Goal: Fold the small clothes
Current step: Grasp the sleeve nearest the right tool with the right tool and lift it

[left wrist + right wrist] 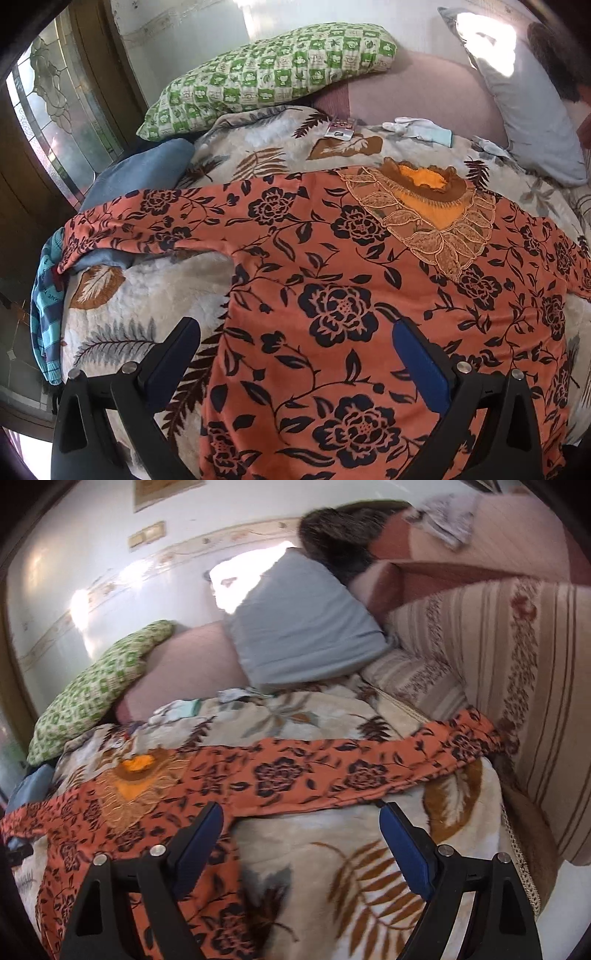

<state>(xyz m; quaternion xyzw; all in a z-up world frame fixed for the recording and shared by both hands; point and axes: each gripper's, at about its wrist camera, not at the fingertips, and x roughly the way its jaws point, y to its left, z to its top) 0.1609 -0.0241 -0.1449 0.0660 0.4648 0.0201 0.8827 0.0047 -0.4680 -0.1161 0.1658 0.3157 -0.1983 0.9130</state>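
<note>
An orange floral top point(332, 295) is being kept spread flat on the leaf-print blanket point(147, 295), filling the frame's centre. The left gripper point(295, 332) and right gripper point(301, 821) are being held released, jaws wide apart, grasping nothing.

Daylight enters through the patterned frosted-glass window point(62, 110) at left; sun glare burns out patches on the pale grey pillow point(491, 40) and glossy white wall point(85, 602); the right wrist view is motion-blurred; fisheye bending and dark vignetting mark all edges.
</note>
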